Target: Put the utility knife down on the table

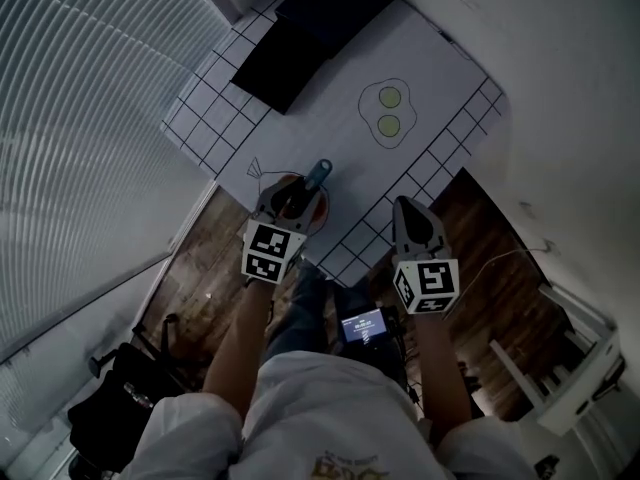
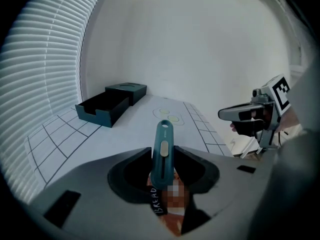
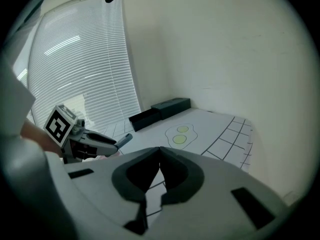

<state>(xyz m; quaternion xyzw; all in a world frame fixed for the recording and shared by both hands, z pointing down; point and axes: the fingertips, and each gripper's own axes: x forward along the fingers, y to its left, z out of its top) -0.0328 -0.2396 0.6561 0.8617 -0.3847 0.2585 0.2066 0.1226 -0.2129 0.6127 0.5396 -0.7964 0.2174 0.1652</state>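
Observation:
A teal utility knife [image 2: 163,151] with a pale slider stands up between the jaws of my left gripper [image 2: 163,165], which is shut on it. In the head view the knife [image 1: 316,176] pokes out of the left gripper [image 1: 290,200] above the near edge of the white table [image 1: 330,118], over an orange item [image 1: 312,214] labelled "BREAD". My right gripper [image 1: 410,214] hovers at the table's near right edge, shut with nothing in it. From the right gripper view, its jaws [image 3: 160,156] meet, and the left gripper with the knife [image 3: 122,140] shows at left.
The table cloth carries a black grid border and a drawing of two fried eggs [image 1: 386,110]. A dark open box [image 1: 320,23] lies at the far end. Window blinds [image 1: 90,118] run along the left. Wooden floor [image 1: 500,228] and white furniture [image 1: 580,358] lie to the right.

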